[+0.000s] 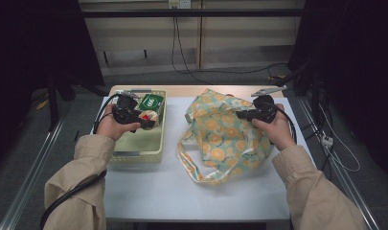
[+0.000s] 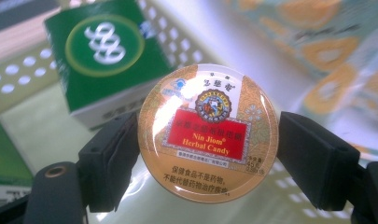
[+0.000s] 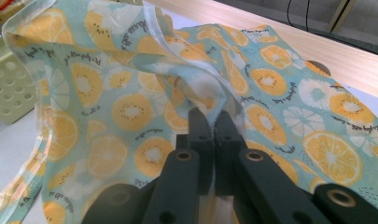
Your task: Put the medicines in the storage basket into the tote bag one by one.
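A round gold tin of herbal candy (image 2: pixel 206 133) with a red label sits clamped between the pads of my left gripper (image 2: pixel 207 158), held above the pale green basket (image 1: pixel 134 153); from above the tin (image 1: pixel 148 117) is at the left gripper (image 1: pixel 146 122) over the basket's far half. A green box (image 2: pixel 105 56) lies in the basket behind it. My right gripper (image 3: pixel 214 123) is shut on a fold at the rim of the teal fruit-print cloth bag (image 3: pixel 130 107). In the high view the right gripper (image 1: pixel 242 115) pinches the bag (image 1: pixel 220 139) at its right upper side.
The green box (image 1: pixel 151 102) lies at the basket's far end. The bag's handles (image 1: pixel 191 163) loop toward the table's near side. A white tabletop (image 1: pixel 182 191) spreads in front; a wooden strip (image 1: pixel 182 90) runs along its far edge.
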A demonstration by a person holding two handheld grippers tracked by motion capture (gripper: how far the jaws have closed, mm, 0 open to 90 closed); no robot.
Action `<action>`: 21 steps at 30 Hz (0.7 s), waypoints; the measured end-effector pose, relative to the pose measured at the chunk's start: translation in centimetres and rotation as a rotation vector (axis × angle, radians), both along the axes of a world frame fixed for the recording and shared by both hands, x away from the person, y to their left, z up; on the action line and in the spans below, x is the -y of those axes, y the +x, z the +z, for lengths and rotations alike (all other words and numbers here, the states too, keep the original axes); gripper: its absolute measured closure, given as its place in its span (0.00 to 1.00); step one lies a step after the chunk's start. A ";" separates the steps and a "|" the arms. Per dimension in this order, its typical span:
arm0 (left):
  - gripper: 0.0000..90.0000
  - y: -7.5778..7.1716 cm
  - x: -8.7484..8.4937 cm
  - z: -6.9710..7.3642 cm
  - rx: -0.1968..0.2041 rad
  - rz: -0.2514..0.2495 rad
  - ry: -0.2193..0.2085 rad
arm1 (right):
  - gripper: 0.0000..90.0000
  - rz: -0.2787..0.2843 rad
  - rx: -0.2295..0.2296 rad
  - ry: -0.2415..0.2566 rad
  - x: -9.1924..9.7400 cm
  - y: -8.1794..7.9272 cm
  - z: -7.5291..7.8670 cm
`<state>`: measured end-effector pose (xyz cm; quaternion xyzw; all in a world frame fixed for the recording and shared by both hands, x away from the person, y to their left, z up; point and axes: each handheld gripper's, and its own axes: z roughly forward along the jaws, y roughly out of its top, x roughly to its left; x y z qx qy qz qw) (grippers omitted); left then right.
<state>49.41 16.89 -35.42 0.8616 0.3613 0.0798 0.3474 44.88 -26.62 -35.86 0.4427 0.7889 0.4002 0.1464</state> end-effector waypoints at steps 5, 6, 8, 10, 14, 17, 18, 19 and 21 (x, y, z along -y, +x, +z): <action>0.25 -0.8 1.8 1.8 -0.018 -0.059 -0.038 | 0.99 0.002 0.000 -0.004 -0.1 0.0 0.0; 0.25 -1.0 2.3 2.1 -0.006 -0.068 -0.036 | 0.99 0.002 -0.001 -0.005 -0.2 0.0 0.0; 0.25 -1.2 2.8 2.4 0.009 -0.088 -0.045 | 0.99 0.003 -0.002 -0.004 -0.3 0.0 0.0; 0.25 -1.9 4.2 3.2 0.019 -0.130 -0.064 | 0.99 0.003 -0.002 -0.003 -0.3 0.0 0.0; 0.25 -2.6 5.7 3.8 0.051 -0.172 -0.084 | 0.99 0.001 -0.003 -0.005 -0.3 0.0 0.0; 0.25 -3.4 7.2 4.2 0.064 -0.213 -0.098 | 0.99 0.002 -0.002 -0.002 -0.3 -0.1 0.0; 0.25 -3.6 7.7 4.3 0.070 -0.224 -0.096 | 0.99 0.001 0.000 0.002 -0.3 0.0 0.0; 0.25 -3.8 8.1 4.3 0.073 -0.241 -0.099 | 0.99 0.000 0.000 0.004 -0.3 0.0 0.0; 0.25 -4.1 9.0 4.2 0.072 -0.254 -0.116 | 0.99 -0.002 -0.001 0.000 -0.4 0.0 0.0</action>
